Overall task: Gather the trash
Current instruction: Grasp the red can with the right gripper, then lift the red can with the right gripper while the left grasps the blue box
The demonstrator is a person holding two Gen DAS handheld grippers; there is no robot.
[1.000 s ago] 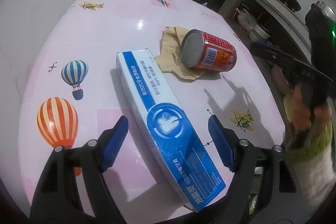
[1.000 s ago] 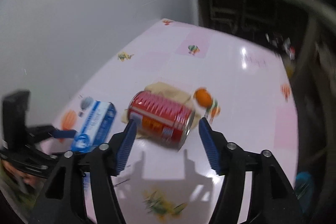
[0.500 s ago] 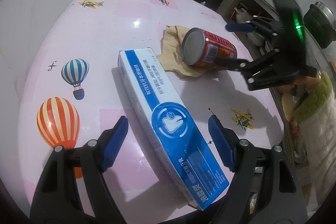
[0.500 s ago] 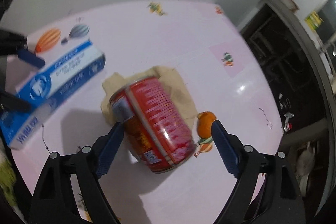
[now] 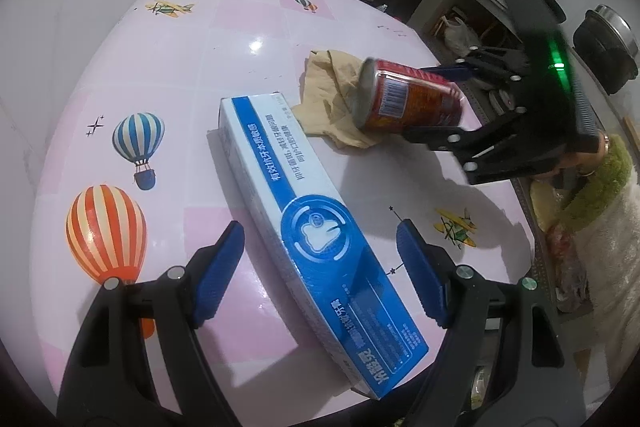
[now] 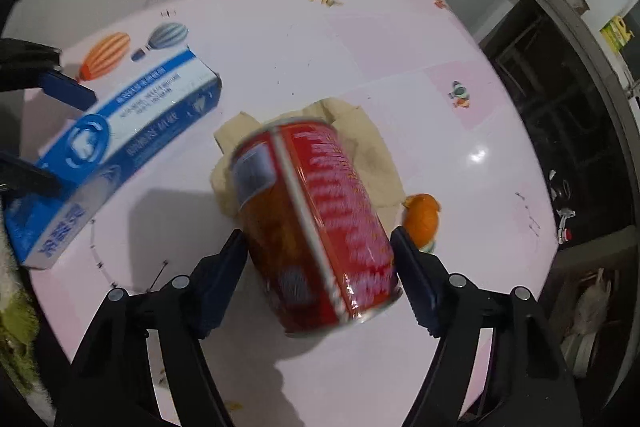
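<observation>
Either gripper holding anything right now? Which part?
Right gripper is closing on the red can, pads against its side wall near one end. Left gripper holds nothing; its jaws stand open, straddling the blue toothpaste box.

Glossy pink checked tablecloth point(image 5: 192, 75), printed with striped hot-air balloons, one orange-and-cream, one blue-and-white, plus little yellow planes. Long cardboard box point(image 5: 316, 227), white and bright blue with white lettering. Cylindrical metal can point(image 6: 316, 223), red and orange. Crumpled beige cloth point(image 5: 328, 107). Grippers: black frames, blue pads point(image 5: 220, 263).
</observation>
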